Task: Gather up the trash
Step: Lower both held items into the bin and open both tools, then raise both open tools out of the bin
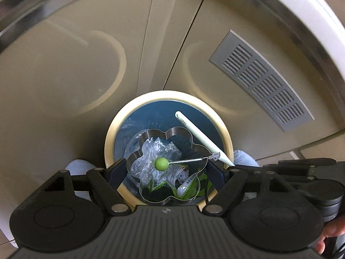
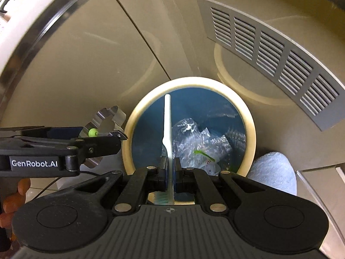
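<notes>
Directly Over the Bin: Two Objects Held Above the Trash

Below both grippers a round trash bin (image 1: 168,99) with a cream rim and a blue liner is seen, set on the floor against beige cabinet doors (image 1: 86,54); a grey slatted vent (image 1: 261,79) is fixed in the right-hand door. Inside the bin crumpled clear plastic (image 2: 194,138) and green-and-white wrappers (image 1: 185,179) are piled.

The left gripper (image 1: 167,168) is spread wide and is clamped on a flower-shaped metal ring mould (image 1: 166,166); the mould is pressed between the two pads from left and right and is held over the near part of the bin's opening; a thin wire handle with a green ball (image 1: 161,164) is laid across the mould's top.

The right gripper (image 2: 170,168) is clenched tight on a pale toothbrush (image 2: 167,125); the handle is pointed away over the bin toward its far rim, while the bristles are kept near, behind the pads. In the left wrist view the toothbrush is seen crossing the bin's right side.

A light blue slipper (image 2: 273,172) is visible on the floor just right of the bin; fingers (image 2: 13,202) of the person's hand are glimpsed behind the left gripper.
</notes>
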Demonstrator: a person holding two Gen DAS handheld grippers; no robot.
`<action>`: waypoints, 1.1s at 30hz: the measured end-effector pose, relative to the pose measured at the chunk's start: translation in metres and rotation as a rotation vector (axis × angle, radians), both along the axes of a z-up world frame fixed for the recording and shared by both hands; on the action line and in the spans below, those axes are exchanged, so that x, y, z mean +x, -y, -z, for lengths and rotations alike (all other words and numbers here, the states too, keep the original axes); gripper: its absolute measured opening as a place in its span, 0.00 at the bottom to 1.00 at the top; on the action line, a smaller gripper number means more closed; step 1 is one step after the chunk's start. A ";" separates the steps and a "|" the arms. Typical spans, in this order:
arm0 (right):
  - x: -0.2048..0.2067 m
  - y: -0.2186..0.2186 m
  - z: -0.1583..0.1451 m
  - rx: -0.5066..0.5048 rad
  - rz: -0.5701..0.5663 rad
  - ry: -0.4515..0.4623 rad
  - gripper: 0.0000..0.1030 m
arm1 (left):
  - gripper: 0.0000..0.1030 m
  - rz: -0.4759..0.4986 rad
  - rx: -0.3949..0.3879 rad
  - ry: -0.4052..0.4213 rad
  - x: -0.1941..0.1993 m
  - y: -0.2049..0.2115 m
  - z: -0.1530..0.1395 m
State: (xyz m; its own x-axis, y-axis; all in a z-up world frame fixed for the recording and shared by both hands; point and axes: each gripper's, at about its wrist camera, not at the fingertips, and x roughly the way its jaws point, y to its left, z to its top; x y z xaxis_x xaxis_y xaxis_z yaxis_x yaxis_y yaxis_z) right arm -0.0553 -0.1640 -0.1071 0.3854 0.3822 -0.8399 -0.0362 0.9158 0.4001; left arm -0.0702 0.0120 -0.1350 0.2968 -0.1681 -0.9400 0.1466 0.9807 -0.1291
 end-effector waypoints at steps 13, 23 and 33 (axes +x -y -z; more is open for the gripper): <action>0.018 -0.007 0.009 -0.059 0.010 -0.030 0.05 | 0.81 0.018 0.059 -0.053 0.009 0.005 0.029; 0.013 -0.003 -0.013 -0.082 0.056 0.019 0.39 | 1.00 -0.010 0.071 -0.029 0.003 -0.005 0.020; -0.035 0.009 -0.060 -0.057 0.028 0.095 0.62 | 1.00 0.016 0.102 0.094 -0.045 -0.009 -0.027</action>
